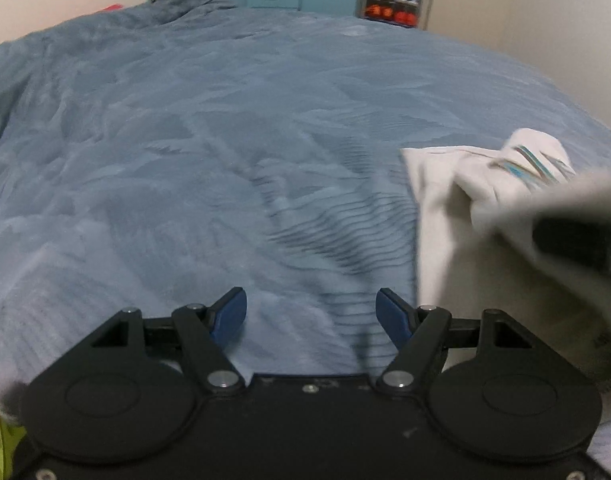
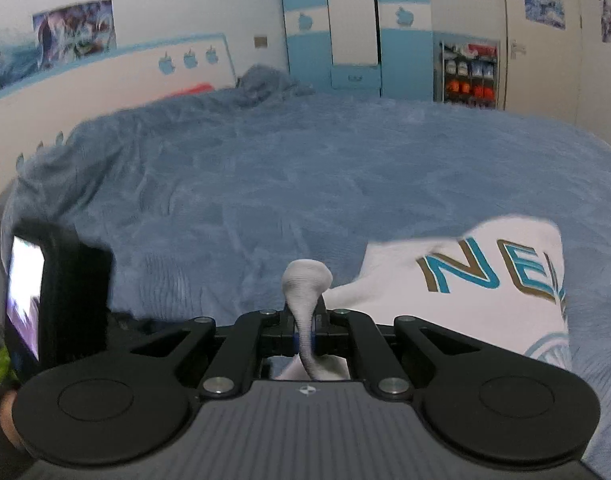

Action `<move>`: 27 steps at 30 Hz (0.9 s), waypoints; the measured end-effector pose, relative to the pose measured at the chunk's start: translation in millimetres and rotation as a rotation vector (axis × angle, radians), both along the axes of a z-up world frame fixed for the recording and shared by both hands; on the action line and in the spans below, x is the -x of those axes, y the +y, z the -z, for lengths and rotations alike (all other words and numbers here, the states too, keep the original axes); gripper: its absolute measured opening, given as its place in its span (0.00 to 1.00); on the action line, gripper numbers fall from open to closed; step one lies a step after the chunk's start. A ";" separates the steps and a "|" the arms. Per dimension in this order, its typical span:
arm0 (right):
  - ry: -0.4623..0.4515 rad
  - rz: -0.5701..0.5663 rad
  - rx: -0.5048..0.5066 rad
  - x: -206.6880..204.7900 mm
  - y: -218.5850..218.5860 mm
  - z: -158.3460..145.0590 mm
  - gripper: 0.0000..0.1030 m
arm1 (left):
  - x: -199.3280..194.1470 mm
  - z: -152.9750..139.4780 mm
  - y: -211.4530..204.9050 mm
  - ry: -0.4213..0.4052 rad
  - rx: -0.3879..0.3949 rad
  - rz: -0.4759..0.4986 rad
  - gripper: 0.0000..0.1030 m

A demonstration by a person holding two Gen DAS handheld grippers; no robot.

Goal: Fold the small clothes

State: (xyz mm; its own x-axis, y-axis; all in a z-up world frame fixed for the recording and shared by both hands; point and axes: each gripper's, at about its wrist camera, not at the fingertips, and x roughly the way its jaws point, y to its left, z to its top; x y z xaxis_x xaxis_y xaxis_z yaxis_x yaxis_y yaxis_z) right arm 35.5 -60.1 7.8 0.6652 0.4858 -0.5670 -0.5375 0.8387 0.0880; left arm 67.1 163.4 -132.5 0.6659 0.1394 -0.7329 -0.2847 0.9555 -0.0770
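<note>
We see a wide bed covered by a blue patterned bedspread (image 1: 225,140) that fills most of both views, rumpled toward the headboard. On its right part lies a white T-shirt (image 2: 465,304) with teal and gold lettering, partly bunched and lifted at its near edge; in the left wrist view the same shirt (image 1: 465,200) sits to the right of the tongs, with a blurred dark shape crossing over it at the right edge. Our left gripper (image 1: 311,314) hangs above bare bedspread with its blue-padded jaws spread wide and nothing between them. Our right gripper (image 2: 305,330) has its jaws drawn tight together on a pinched fold of the shirt's white fabric, which sticks up in a rounded tuft just past the tips.
</note>
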 end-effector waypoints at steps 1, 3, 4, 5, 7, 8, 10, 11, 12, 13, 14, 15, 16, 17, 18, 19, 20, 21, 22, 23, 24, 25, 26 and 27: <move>0.029 0.003 0.002 -1.3 0.0 6.6 0.05 | 0.4 0.5 3.5 0.001 0.010 -0.011 0.71; 0.086 -0.005 0.004 -4.6 0.9 19.6 0.05 | 2.1 0.7 7.6 -0.002 0.034 -0.024 0.71; 0.108 -0.009 0.010 -4.4 2.1 26.7 0.05 | 2.4 0.4 7.7 -0.004 0.037 -0.026 0.71; 0.126 -0.014 0.022 -3.8 4.5 33.0 0.05 | 2.1 0.1 7.0 -0.003 0.032 -0.024 0.71; 0.149 -0.017 0.049 -0.5 5.4 42.5 0.07 | 0.7 0.3 3.1 0.005 0.016 -0.014 0.71; 0.160 -0.013 0.054 0.9 5.5 46.3 0.08 | 0.1 0.7 1.2 0.010 0.009 -0.009 0.71; 0.182 -0.012 0.060 2.9 5.5 51.3 0.12 | -0.3 0.5 -0.9 0.017 -0.002 -0.006 0.71; 0.187 -0.010 0.064 4.0 5.7 53.2 0.12 | 0.5 0.7 -1.1 0.018 -0.004 -0.006 0.71; 0.185 -0.011 0.068 5.1 6.0 54.5 0.12 | 0.4 0.7 -1.5 0.019 -0.005 -0.005 0.71; 0.181 -0.013 0.072 6.6 6.4 55.7 0.13 | 0.0 1.3 -1.5 0.019 -0.006 -0.005 0.71; 0.181 -0.014 0.074 7.9 5.7 56.0 0.13 | 0.0 1.3 -1.9 0.020 -0.007 -0.005 0.71; 0.186 -0.015 0.072 8.7 4.4 56.4 0.15 | -0.1 1.3 -2.3 0.021 -0.009 -0.005 0.71; 0.192 -0.013 0.068 7.4 3.6 56.7 0.17 | -1.7 2.1 -1.7 0.023 -0.010 -0.005 0.71; 0.201 -0.014 0.063 7.0 2.9 57.0 0.18 | -1.8 2.2 -2.1 0.025 -0.013 -0.005 0.71; 0.206 -0.016 0.062 6.8 2.6 56.8 0.20 | -2.4 2.8 -2.7 0.026 -0.015 -0.005 0.71; 0.209 -0.016 0.060 4.5 4.3 57.7 0.23 | -3.6 3.2 -2.6 0.028 -0.016 -0.003 0.71; 0.219 -0.015 0.053 4.0 3.6 56.7 0.25 | -3.7 3.2 -3.1 0.029 -0.018 -0.002 0.71; 0.233 -0.019 0.039 3.2 2.4 55.0 0.30 | -4.2 3.5 -2.7 0.029 -0.018 -0.002 0.71; 0.244 -0.021 0.029 1.1 1.8 54.2 0.32 | -4.3 3.2 -2.9 0.029 -0.017 -0.003 0.71; 0.258 -0.022 0.016 0.4 0.0 51.3 0.34 | -4.3 2.8 -3.0 0.028 -0.017 -0.003 0.71; 0.268 -0.029 0.004 0.1 -2.0 47.7 0.35 | -4.0 2.8 -1.9 0.027 -0.017 -0.002 0.71; 0.274 -0.037 -0.003 -0.1 -2.8 45.0 0.37 | -3.8 2.4 -2.0 0.027 -0.017 -0.002 0.71; 0.278 -0.046 -0.009 0.9 -5.3 39.9 0.39 | -3.5 1.6 -2.5 0.028 -0.020 -0.003 0.71; 0.278 -0.060 -0.015 2.1 -7.8 34.9 0.42 | -3.1 1.0 -3.0 0.027 -0.023 -0.005 0.71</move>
